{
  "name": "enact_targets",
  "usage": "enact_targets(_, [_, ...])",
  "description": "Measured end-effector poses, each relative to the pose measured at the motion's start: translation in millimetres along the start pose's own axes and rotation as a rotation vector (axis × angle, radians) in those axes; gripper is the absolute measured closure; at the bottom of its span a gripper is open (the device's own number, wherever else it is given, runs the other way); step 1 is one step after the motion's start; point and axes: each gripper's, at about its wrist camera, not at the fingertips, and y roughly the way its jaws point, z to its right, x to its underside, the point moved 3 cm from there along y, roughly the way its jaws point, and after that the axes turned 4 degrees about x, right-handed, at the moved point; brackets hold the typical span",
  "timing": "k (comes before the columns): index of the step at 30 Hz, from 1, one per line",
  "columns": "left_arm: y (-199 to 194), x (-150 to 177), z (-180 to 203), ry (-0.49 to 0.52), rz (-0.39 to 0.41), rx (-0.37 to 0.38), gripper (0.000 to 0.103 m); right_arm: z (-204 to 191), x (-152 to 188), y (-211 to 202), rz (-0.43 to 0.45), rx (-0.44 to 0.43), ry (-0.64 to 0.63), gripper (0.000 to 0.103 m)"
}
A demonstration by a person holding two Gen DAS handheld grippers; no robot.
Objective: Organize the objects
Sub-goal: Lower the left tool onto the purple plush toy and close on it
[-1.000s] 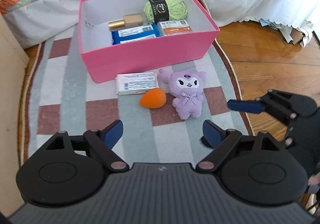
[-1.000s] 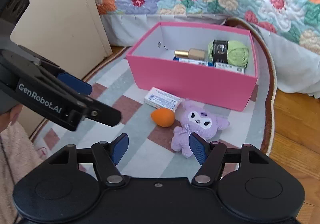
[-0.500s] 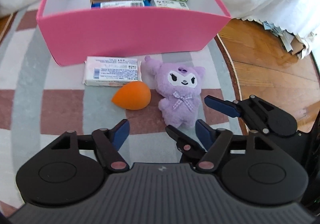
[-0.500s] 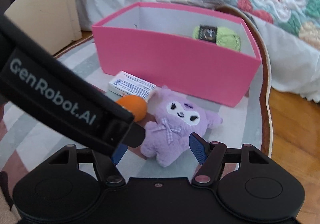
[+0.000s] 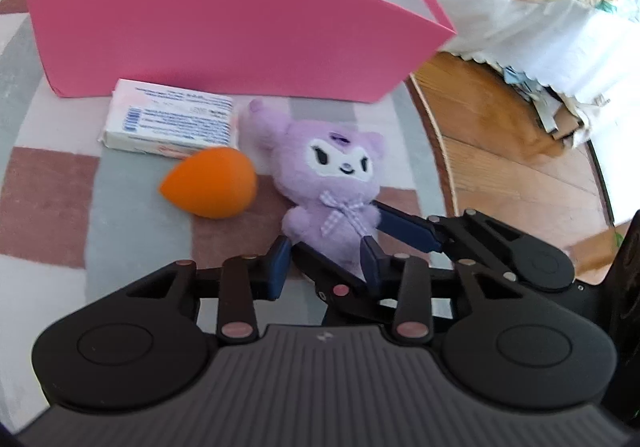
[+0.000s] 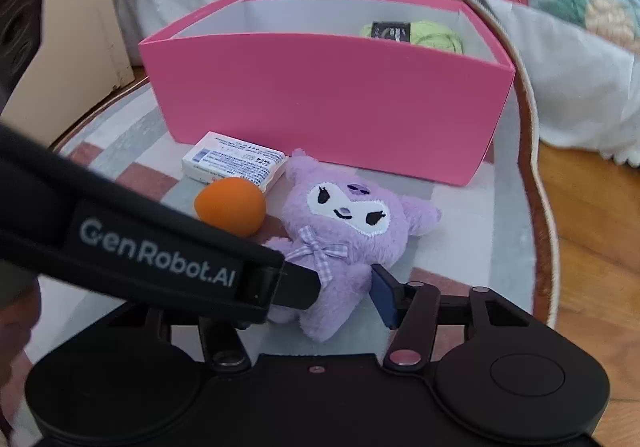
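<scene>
Left hand-held gripper (image 5: 326, 261): jaws have just been closing, lower body of the purple plush toy (image 5: 334, 183) between them; real pinch unclear.
Right hand-held gripper (image 6: 348, 289): also closing around the toy's bottom.
Toy place: middle of frame, on the checked rug (image 5: 48, 183), before the pink cardboard box (image 5: 224, 35).
Feel: probably light, soft, squashy; hold the tummy.
Points: lying face up, head toward the box, feet toward camera.

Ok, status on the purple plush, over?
Left gripper just closing, pads on purple plush legs. Right gripper closing on it too, grip unclear. Orange sponge close beside, untouched.
</scene>
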Motion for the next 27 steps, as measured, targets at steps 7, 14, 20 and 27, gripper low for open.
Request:
enact_targets(7, [6,16,8,-0.045,-0.073,0.036,0.066,8,23,-22,-0.08,-0.048,-0.1,0.046])
enact_targets(14, [11,11,7,-0.042,-0.015,0.012,0.052,13,19,-24,-0.119,-0.043,-0.049,0.032])
enact_targets(20, [23,8,-1,-0.097,-0.031,0.081,0.056,21,15,-7,-0.118,-0.057,0.078,0.029])
enact_targets(27, [14,11,7,-0.081,-0.046,0.092,0.066,23,13,-17,-0.119,-0.074,0.144,0.049])
